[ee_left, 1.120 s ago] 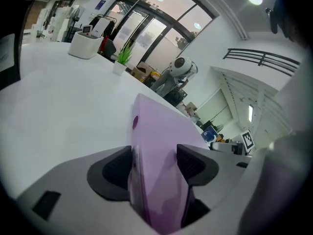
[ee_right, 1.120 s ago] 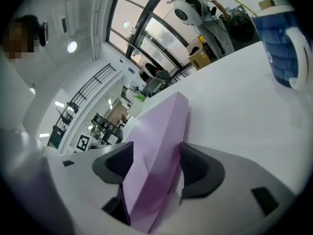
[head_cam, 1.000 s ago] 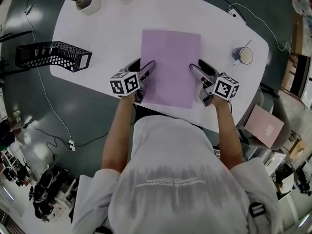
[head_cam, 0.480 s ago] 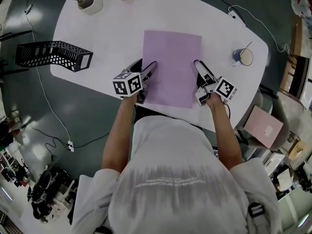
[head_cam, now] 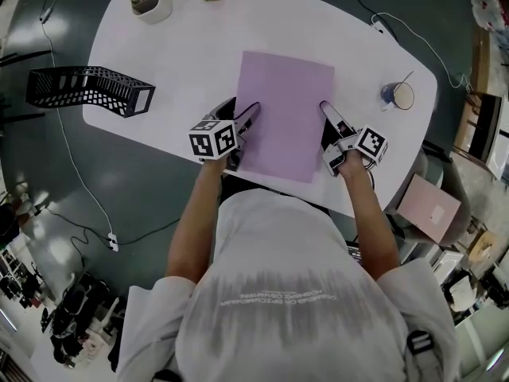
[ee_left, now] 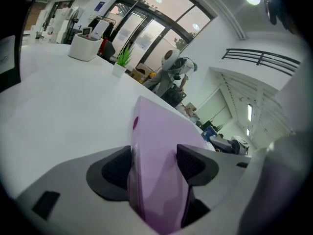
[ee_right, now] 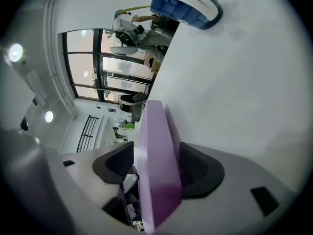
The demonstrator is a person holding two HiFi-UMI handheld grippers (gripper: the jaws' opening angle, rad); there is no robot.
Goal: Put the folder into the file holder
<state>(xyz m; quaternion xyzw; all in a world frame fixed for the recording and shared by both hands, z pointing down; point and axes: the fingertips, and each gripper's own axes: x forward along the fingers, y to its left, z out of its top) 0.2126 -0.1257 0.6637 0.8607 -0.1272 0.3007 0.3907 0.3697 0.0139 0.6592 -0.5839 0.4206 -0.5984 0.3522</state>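
Flat purple folder (head_cam: pixel 285 114) on white oval table (head_cam: pixel 183 46): my left gripper (head_cam: pixel 248 114) and right gripper (head_cam: pixel 328 111) straddle its edges, unclamped; lifting now could let it slip.
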